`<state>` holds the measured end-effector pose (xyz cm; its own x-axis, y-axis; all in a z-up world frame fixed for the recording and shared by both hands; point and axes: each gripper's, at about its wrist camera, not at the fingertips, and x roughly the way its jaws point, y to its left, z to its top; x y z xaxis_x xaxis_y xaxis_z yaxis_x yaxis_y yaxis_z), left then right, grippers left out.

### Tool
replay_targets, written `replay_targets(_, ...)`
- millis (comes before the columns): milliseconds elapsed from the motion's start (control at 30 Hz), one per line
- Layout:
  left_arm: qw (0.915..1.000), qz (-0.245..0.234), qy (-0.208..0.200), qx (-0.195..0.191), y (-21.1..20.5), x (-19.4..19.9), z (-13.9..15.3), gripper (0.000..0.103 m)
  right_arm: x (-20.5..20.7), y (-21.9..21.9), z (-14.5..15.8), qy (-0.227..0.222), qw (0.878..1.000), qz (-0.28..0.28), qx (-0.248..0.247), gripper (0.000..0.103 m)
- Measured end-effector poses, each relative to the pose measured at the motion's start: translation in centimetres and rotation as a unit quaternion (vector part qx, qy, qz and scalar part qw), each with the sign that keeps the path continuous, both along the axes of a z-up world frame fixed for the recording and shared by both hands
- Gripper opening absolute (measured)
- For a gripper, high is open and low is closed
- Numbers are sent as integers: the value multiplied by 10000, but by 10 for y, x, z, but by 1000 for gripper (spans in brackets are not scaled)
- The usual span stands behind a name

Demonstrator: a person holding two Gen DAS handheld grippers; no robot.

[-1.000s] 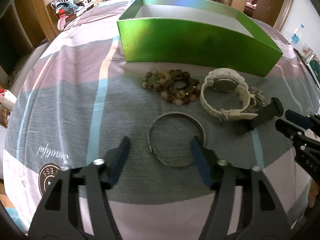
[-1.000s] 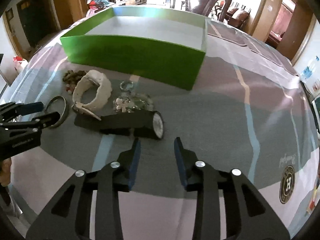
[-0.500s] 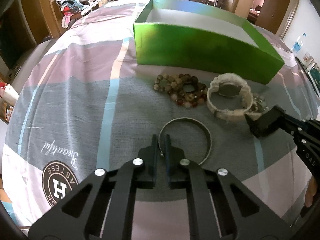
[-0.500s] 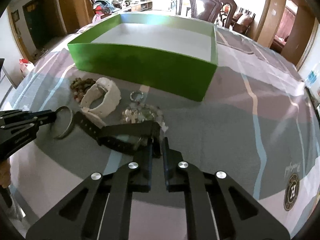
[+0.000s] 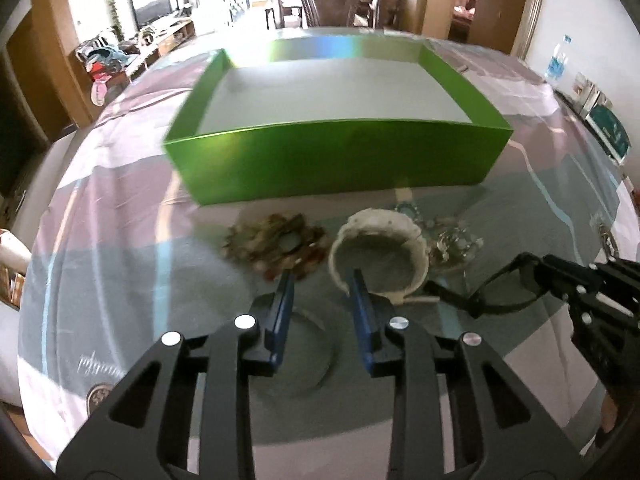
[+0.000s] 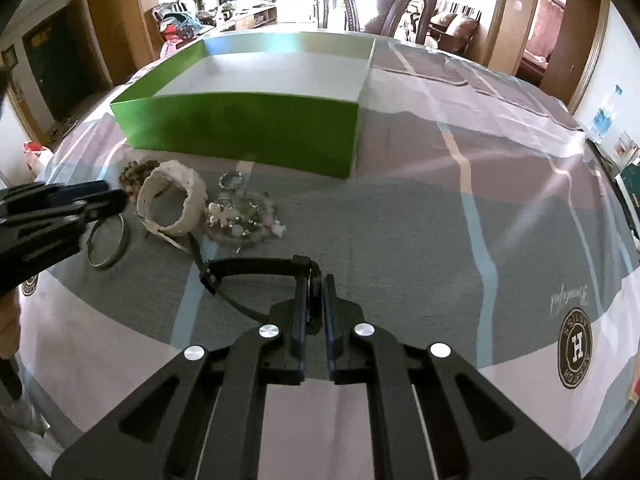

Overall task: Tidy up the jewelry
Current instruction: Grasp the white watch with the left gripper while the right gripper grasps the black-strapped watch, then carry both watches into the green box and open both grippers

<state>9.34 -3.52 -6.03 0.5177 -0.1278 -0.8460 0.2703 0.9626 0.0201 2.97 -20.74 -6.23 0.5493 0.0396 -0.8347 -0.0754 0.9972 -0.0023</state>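
Observation:
My right gripper [image 6: 316, 280] is shut on a black watch [image 6: 256, 266] and holds it lifted above the cloth; it also shows in the left wrist view [image 5: 508, 292]. My left gripper [image 5: 320, 280] is open and empty, raised above a silver bangle [image 6: 107, 246] that lies on the cloth. A white watch [image 5: 380, 252], a brown bead bracelet [image 5: 276, 240] and a pale bead bracelet [image 6: 244, 220] lie in front of an empty green box [image 5: 340, 160].
A striped cloth with round logos [image 6: 576, 348] covers the table. A dark wooden chair [image 6: 376, 0] stands behind the box. The table edge falls away at left and right.
My left gripper has let go of the silver bangle, opened and risen. My right gripper has lifted the black watch off the cloth.

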Motion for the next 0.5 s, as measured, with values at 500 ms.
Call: replay_targets(500, 9990, 361, 188, -181, 16, 14, -1, 5, 4, 7, 6, -114, 9999, 97, -27, 8)
